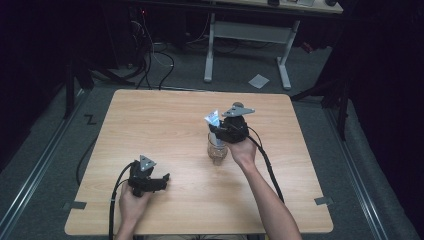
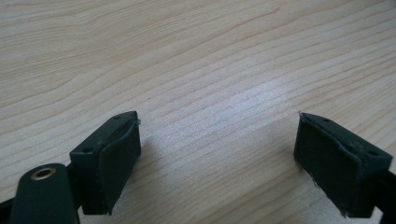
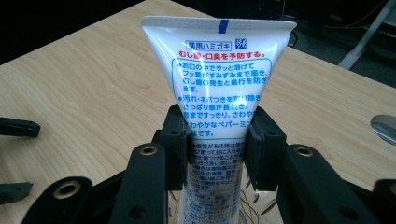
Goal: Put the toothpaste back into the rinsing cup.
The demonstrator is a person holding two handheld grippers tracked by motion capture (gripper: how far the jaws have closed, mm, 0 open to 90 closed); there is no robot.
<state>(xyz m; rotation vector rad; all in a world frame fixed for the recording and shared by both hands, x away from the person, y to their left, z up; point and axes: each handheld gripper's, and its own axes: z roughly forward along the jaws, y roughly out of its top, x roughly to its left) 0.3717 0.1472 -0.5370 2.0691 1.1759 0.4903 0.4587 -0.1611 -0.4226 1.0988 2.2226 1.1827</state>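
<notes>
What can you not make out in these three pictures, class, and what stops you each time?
- Tube's lower end and cap: right gripper view, cut off by the bottom edge and hidden behind the right tool.
- Glass contents: high view, too small; hand and tool partly cover it.
- Silver object: right gripper view, cut by the right edge.

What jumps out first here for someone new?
The white toothpaste tube, clamped upright between the right gripper's fingers, standing in a clear glass mid-table. The left gripper rests open near the wooden table's front edge, nothing between its fingers.
</notes>
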